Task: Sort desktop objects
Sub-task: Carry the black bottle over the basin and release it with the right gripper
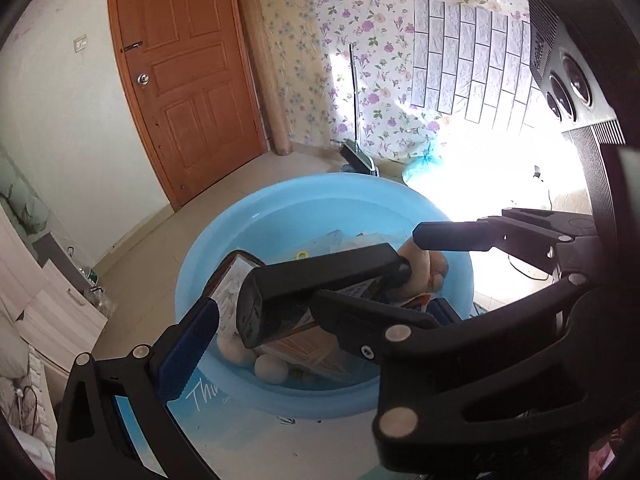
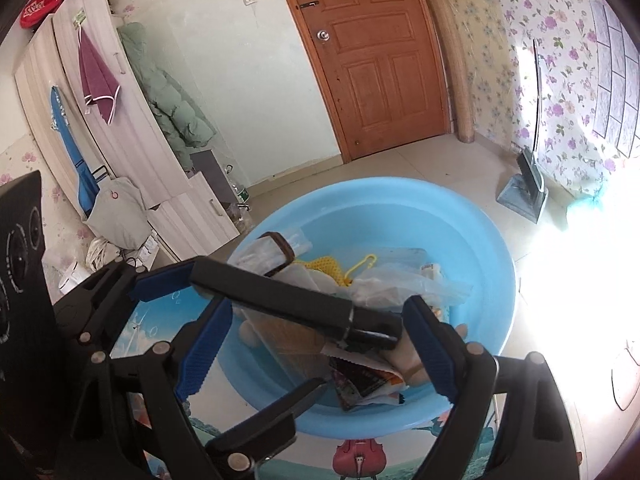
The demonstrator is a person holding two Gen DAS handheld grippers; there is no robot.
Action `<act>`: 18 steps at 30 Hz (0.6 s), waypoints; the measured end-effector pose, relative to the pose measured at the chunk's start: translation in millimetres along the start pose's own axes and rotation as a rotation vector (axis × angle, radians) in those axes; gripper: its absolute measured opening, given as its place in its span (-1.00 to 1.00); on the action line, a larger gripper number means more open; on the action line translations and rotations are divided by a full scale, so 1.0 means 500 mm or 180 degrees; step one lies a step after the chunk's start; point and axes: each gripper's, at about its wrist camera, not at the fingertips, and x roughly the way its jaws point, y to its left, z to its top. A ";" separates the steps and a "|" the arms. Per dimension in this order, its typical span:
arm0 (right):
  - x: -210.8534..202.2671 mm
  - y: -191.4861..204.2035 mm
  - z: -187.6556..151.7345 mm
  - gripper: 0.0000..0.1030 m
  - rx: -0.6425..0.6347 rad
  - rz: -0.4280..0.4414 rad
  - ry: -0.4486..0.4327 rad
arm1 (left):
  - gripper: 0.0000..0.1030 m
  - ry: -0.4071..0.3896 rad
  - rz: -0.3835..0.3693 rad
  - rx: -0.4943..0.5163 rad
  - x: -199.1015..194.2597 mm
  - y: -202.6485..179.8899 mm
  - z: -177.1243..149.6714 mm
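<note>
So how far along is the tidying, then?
Done: the blue basin already holds a snack packet, a yellow hanger and other bits.
In hand: a black bar lies over that pile, between the spread fingers of the left gripper and right gripper; neither clearly clamps it.
Left: unclear, since no more loose items show.
</note>
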 end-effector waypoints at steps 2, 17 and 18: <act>-0.001 0.005 -0.002 0.72 -0.0059 -0.0072 0.0002 | 1.00 0.0020 -0.0057 -0.0079 -0.005 0.012 -0.007; -0.020 -0.004 -0.023 0.72 0.0057 -0.0431 0.0071 | 1.00 0.0103 -0.0138 -0.0406 -0.046 0.057 -0.068; -0.024 -0.003 -0.025 0.72 0.0054 -0.0427 0.0064 | 1.00 0.0115 -0.0137 -0.0429 -0.048 0.060 -0.073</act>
